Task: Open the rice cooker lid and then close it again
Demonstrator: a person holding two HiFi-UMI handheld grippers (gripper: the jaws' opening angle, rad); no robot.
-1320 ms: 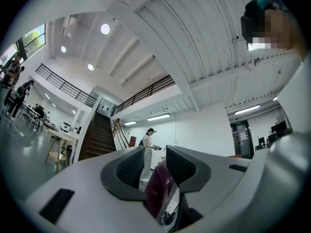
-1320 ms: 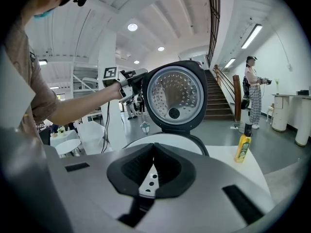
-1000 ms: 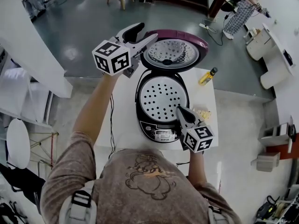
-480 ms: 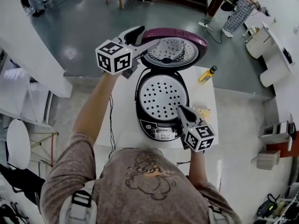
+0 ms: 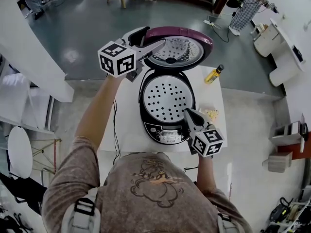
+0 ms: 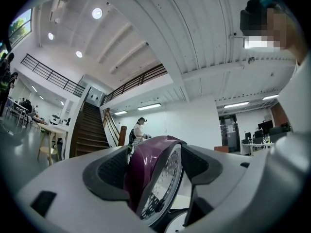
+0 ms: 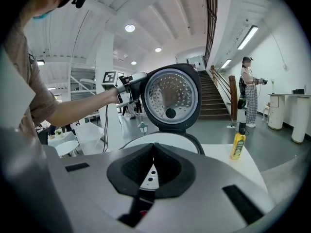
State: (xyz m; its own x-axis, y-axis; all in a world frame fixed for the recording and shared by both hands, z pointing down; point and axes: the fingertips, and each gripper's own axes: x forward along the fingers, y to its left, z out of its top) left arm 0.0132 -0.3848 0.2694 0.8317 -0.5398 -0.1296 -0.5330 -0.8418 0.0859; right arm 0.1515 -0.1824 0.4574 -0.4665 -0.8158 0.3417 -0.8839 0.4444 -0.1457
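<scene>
Lid [image 5: 177, 50] is standing upright at the top centre of the head view, above the cooker [image 5: 167, 132], and its perforated inner face is looking down toward the pot. The left gripper [image 5: 155, 37] is straddling the lid's left rim. Its jaws have just been opening and are now gaping, released, with the rim between them. The hinge is running left to right, so closing is likely calling for a swing toward the bottom of the frame. The right gripper [image 5: 187, 113], clenched on nothing, is hovering at the cooker's lower right, well apart from the lid, so the left is sitting nearer.
</scene>
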